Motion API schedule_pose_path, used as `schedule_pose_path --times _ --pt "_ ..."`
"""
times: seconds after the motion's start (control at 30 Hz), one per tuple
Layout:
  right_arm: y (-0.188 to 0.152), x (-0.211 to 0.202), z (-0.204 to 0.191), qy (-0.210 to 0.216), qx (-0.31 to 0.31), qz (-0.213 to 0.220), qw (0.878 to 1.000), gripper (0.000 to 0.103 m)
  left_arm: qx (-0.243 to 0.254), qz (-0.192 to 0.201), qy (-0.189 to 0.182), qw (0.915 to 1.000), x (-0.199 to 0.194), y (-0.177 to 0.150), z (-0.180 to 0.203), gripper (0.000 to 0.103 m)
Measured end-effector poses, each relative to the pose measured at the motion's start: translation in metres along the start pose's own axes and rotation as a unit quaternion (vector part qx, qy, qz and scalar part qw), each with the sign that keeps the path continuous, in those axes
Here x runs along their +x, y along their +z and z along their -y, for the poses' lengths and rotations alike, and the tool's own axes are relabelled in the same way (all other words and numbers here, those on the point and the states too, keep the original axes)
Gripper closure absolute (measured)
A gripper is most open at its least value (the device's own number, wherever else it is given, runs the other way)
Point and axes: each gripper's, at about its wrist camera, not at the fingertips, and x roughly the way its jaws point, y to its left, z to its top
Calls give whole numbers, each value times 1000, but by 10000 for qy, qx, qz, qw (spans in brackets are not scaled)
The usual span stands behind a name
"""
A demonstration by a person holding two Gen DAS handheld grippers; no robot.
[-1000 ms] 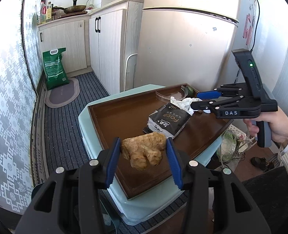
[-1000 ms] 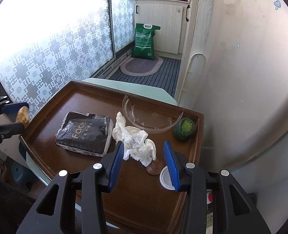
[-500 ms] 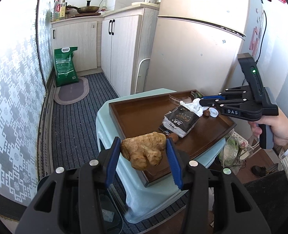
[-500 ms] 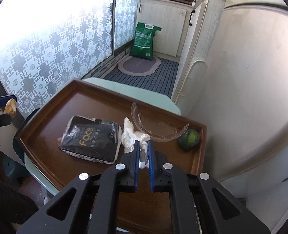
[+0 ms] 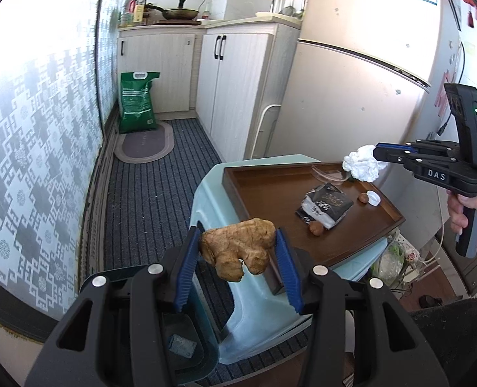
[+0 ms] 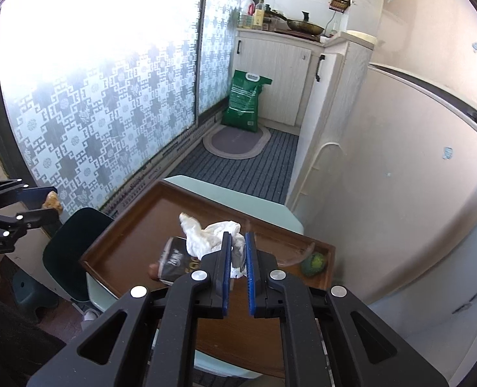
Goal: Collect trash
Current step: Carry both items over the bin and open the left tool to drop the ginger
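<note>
Both grippers, left (image 5: 237,251) and right (image 6: 238,251), raised, fingers clamped.

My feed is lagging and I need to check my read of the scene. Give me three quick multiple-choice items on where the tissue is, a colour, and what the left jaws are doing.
1. Where is the crumpled white tissue?
A. Flat on the tray
B. Lifted above the tray in the right gripper
C. On the floor mat

2. What colour is the sack leaning by the cabinets?
A. Green
B. Red
C. Yellow

3. What is the state of the left gripper?
A. Open and empty
B. Shut on the black packet
C. Shut on the ginger root

Answers:
1 B, the right gripper pinches the tissue above the brown tray.
2 A, the sack is plainly green with white print.
3 C, the ginger root sits clamped between the blue pads, off the tray's edge.
</note>
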Motion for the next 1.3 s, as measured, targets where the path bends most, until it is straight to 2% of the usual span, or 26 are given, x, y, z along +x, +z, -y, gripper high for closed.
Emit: schedule_pose_path --times 0.53,0.93,1.3 --pt "27 25 -96 741 -573 -74 9956 95 -512 -334 689 9957 -8 -32 -68 53" --pt "34 64 -170 1300 -909 -431 9864 95 -716 -907 1022 9880 0 -73 -115 53" --pt "28 96 -225 1547 -1227 -878 9764 95 -682 -1465 1170 9799 18 -102 -131 53"
